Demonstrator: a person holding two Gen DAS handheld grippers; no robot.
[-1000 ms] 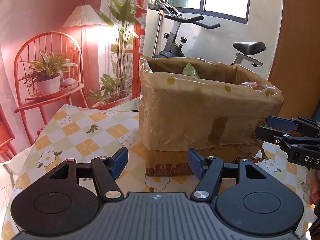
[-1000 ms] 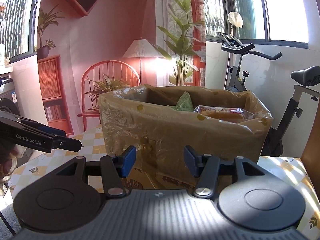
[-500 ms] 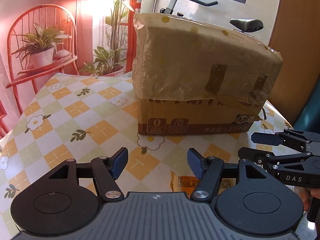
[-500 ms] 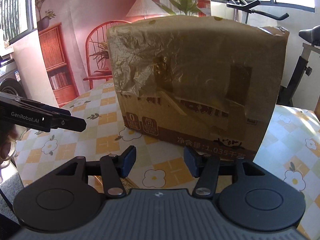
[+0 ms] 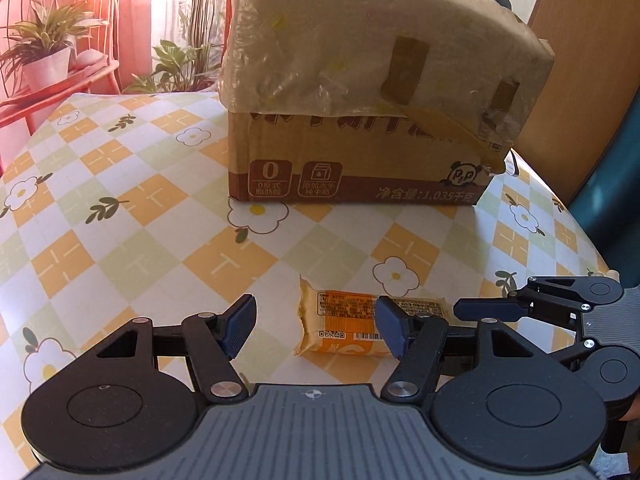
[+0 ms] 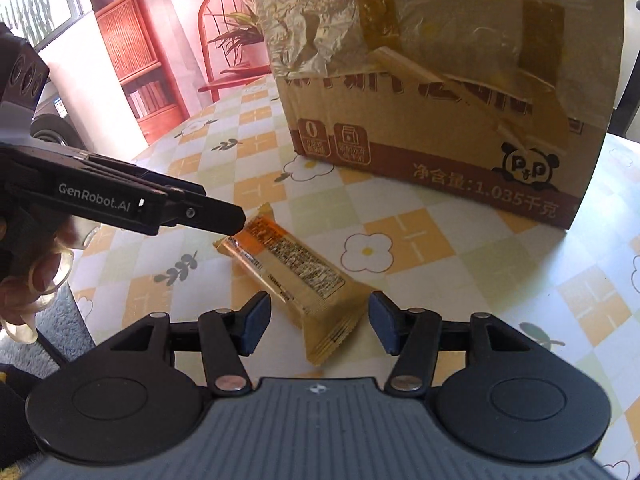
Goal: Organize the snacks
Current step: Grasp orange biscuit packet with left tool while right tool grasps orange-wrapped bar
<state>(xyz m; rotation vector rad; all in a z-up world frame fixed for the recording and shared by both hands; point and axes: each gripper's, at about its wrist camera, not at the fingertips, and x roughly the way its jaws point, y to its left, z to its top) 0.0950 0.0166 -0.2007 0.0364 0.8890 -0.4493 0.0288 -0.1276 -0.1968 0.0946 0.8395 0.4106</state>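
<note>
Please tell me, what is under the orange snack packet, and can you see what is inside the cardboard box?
The orange snack packet lies flat on the checkered flower tablecloth, nothing else visibly beneath it. The cardboard box shows only its outer walls and plastic liner; its inside is hidden.

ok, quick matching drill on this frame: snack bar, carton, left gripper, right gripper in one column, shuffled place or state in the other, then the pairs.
Things:
1. snack bar
2. cardboard carton
3. left gripper
4. right gripper

Places or states:
A. wrapped in clear plastic film on its upper part
B. lying flat on the tablecloth
C. open, bar's crimped end between its fingers
D. open, bar ahead and partly behind one finger

Pairs: 1-B, 2-A, 3-D, 4-C
</note>
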